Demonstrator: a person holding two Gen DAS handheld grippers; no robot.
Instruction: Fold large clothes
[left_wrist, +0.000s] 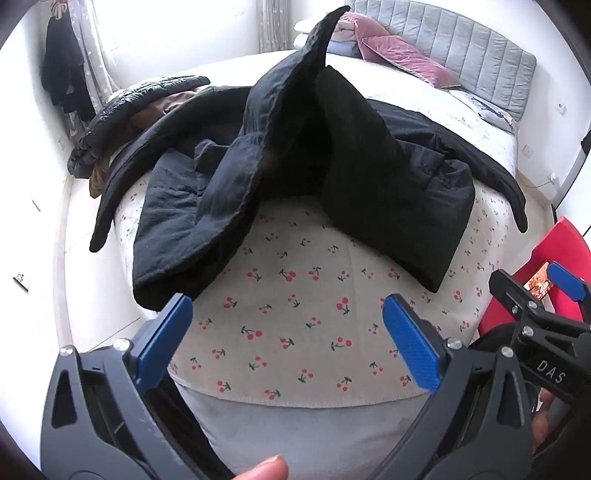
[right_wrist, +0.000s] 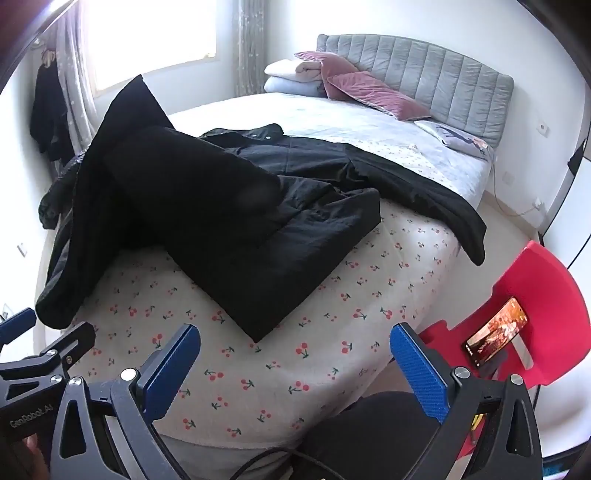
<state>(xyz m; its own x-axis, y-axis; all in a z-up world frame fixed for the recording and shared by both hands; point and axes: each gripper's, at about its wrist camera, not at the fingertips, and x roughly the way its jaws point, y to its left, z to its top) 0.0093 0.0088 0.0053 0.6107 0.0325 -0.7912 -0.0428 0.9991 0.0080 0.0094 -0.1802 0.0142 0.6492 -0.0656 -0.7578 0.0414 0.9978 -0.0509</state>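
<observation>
Broadly, the bed (right_wrist: 369, 266) with its cherry-print cover fills both views, and the black coat (left_wrist: 280, 155) lies crumpled across the middle of it, one sleeve trailing over each side edge. At the bed's foot end the left gripper (left_wrist: 288, 332) and right gripper (right_wrist: 295, 365) hover with jaws wide apart, empty, near the coat's hem but not touching it. Just beside the bed's corner stands a red chair (right_wrist: 517, 284) holding a lit phone (right_wrist: 495, 336).

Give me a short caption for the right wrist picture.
Open right gripper above the cherry-print blanket, facing a rumpled black coat.
</observation>
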